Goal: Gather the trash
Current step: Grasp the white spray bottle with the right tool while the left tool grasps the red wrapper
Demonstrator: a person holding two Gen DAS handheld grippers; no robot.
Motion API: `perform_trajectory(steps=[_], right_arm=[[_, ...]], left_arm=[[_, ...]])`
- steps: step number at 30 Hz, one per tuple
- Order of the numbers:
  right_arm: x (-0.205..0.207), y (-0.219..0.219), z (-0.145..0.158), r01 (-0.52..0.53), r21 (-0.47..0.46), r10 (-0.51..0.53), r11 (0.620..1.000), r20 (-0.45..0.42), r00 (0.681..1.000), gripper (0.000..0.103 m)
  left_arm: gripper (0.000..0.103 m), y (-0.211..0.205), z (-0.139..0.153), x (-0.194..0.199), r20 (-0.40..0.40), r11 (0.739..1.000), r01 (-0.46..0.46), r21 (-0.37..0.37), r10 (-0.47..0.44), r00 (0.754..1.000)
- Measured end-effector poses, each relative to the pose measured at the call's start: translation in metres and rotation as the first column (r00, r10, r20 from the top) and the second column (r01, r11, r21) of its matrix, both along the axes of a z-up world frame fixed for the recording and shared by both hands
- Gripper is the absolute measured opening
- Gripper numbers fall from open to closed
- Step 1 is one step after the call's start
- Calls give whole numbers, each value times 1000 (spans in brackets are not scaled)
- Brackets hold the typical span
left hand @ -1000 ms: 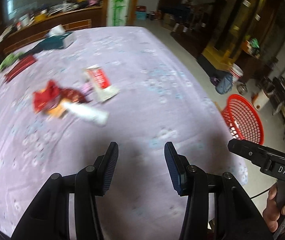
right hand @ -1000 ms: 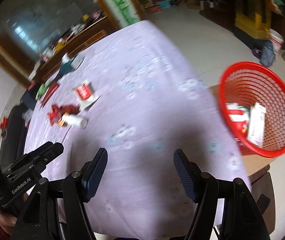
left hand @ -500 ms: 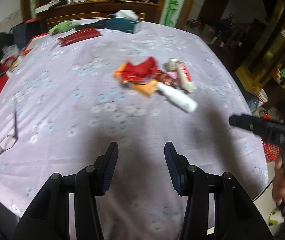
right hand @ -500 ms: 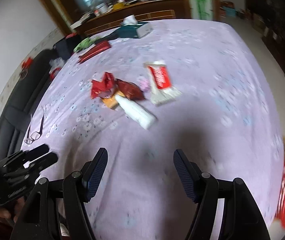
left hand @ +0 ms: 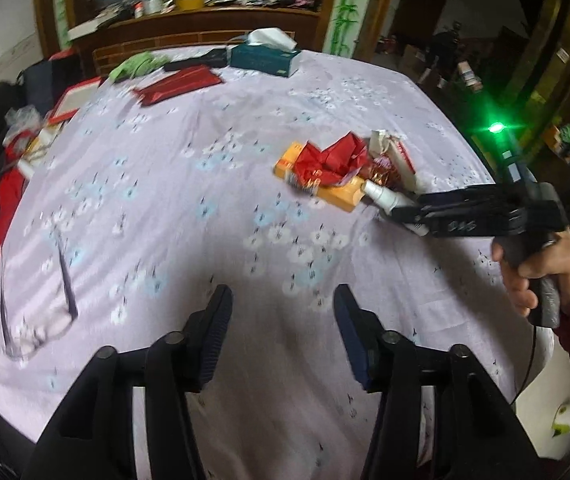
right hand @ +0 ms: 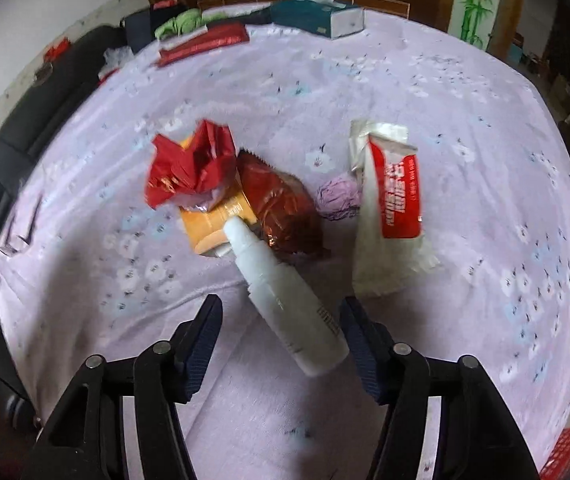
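At the bottom of the right wrist view the right gripper [right hand: 279, 322] is spread wide, and the white bottle [right hand: 285, 300] lies on the cloth [right hand: 465, 120] with its base between the fingers, seemingly close to the right-hand one, though blur hides whether they touch. Its cap points up the frame to the orange box [right hand: 215, 226], which lies under crumpled red paper [right hand: 189, 164]. A dark red wrapper [right hand: 281, 204] sits beside the box at centre, then a small lilac wad [right hand: 339, 196], then a white packet [right hand: 389, 208] with a red label at centre right. A tissue box [right hand: 317, 14] stands at the top edge. In the left wrist view the left gripper [left hand: 283, 330] is also spread, empty, low over bare cloth at bottom centre; the trash pile lies centre right, and glasses [left hand: 37, 304] lie at lower left.
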State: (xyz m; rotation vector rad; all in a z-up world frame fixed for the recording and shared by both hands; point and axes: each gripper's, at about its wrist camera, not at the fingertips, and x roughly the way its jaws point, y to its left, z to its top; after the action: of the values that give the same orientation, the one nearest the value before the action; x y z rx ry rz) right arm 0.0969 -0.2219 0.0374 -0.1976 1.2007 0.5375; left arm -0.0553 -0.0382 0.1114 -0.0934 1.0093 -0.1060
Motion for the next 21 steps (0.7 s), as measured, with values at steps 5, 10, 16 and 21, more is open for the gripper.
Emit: perform_trajectory(steps=[5,10,16,21], right_arm=[[-11,1,-3,-3,-11,3,1000,2,1000,42],[-35,-19,3,83,76,-81,994,-31,996,35],[-69,-50,11,199,163,-189,966,-74,979,33],[-81,-65,9,248,171,-234,953,-99,967,33]], left_arm=[[58,-12,5,28,26,996,77,46,-78,997],[63,-26,-1,65,27,992,116,57,-118,993],[69,-53,-14,113,41,975,171,142,-179,983],[74,-68,-30,150,7,957,213,195,-218,976]])
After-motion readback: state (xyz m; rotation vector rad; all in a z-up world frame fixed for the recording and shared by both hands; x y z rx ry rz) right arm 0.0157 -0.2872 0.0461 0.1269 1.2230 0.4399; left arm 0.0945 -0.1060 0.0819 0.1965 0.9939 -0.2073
